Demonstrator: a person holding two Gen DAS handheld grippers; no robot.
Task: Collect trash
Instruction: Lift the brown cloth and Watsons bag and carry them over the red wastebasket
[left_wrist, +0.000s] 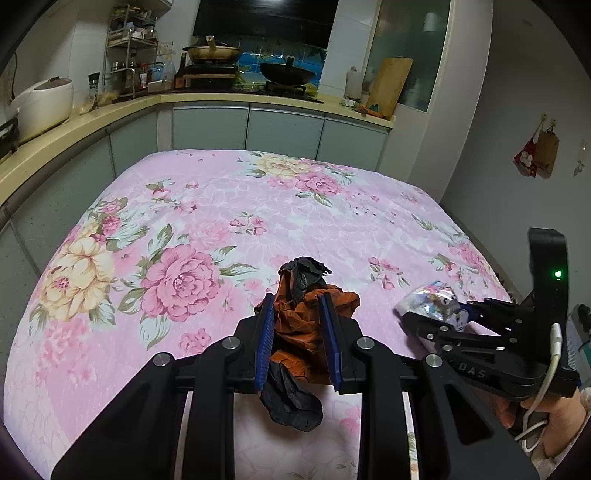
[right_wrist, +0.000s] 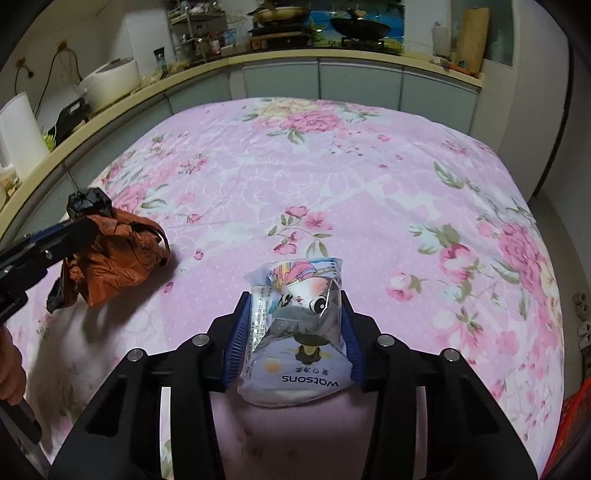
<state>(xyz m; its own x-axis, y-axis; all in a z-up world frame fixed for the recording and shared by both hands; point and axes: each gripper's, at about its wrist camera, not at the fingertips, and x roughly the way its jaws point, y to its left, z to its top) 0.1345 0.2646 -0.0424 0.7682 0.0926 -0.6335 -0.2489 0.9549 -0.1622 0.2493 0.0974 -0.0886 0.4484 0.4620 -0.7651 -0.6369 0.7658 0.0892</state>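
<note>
Over the near edge of a floral-covered surface (right_wrist: 332, 155), the left gripper (left_wrist: 299, 332) has its fingers nearly closed on a crumpled orange-and-black plastic bag (left_wrist: 303, 317), while the right gripper (right_wrist: 293, 332) pinches a printed tissue packet (right_wrist: 295, 332). Nothing else litters the cloth; no bin is visible, so dropping both off likely remains.

Two wrist fisheyes, each angled down along its jaws, close over the floral cloth (left_wrist: 221, 206), both facing the kitchen counter (right_wrist: 332, 55)
</note>
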